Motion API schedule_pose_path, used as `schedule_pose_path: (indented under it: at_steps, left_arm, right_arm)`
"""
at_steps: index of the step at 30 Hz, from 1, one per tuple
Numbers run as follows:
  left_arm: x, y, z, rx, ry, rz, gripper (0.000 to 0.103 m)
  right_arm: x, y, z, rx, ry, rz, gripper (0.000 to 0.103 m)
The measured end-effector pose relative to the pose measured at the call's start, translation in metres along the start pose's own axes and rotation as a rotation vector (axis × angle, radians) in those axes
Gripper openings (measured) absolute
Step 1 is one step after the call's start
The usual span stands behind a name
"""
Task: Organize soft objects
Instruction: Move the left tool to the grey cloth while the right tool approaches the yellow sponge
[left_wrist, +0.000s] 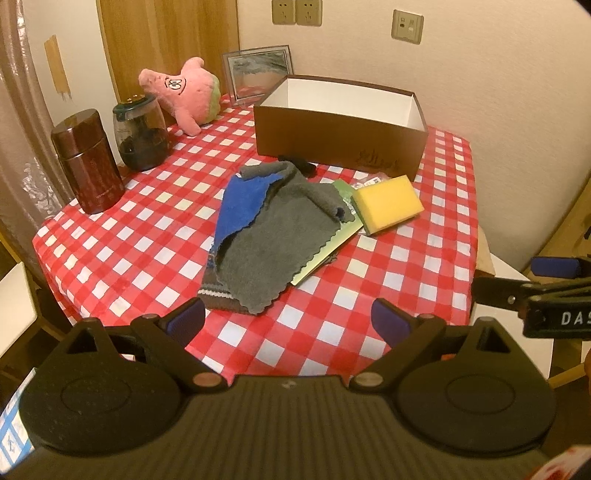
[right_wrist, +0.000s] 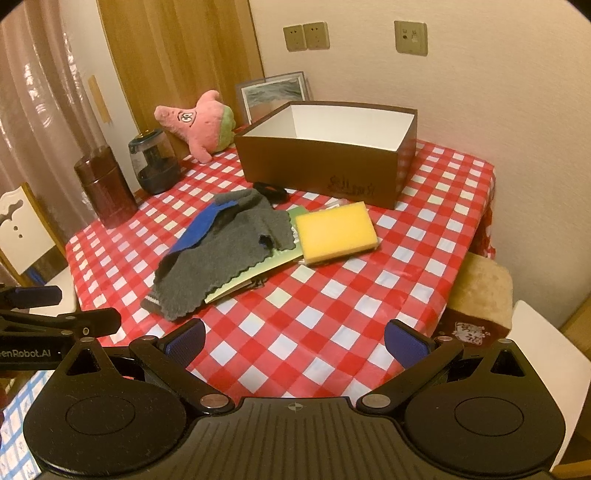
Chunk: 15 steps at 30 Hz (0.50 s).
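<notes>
While both claws hang wide and empty over the near bench edge, left claw (left_wrist: 288, 321) and right claw (right_wrist: 295, 341) face the grey cloth (left_wrist: 273, 236) heaped beside the yellow sponge (left_wrist: 388, 203), just before the empty brown box (left_wrist: 340, 129), likely their destination.

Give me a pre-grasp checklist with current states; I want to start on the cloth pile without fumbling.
1. Left claw open and empty: ok.
2. Right claw open and empty: ok.
3. Box upright, open top, nothing seen inside: ok.
4. Grey cloth free to lift alone: not ok; it lies over the blue cloth and a green sheet.
5. Sponge unobstructed on top: ok, though it rests partly on the green sheet.
6. Plush within easy reach: cannot tell; it sits at the far edge behind the jars.
</notes>
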<state>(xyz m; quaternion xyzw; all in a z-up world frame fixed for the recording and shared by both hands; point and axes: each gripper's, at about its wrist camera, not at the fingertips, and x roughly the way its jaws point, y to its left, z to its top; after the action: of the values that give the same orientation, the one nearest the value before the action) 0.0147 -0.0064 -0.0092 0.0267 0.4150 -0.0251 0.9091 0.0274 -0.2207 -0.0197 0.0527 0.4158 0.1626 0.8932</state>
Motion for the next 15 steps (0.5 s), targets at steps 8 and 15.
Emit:
schedule_pose_path:
  at_steps: [8, 15]
  left_arm:
    - [0.021, 0.026, 0.005, 0.023, 0.001, -0.033, 0.093]
    - [0.041, 0.039, 0.01, 0.036, 0.007, -0.063, 0.088]
  right_arm:
    - [0.015, -0.001, 0.0, 0.064, -0.009, 0.013, 0.103]
    - [0.032, 0.001, -0.002, 0.084, 0.0, -0.017, 0.103]
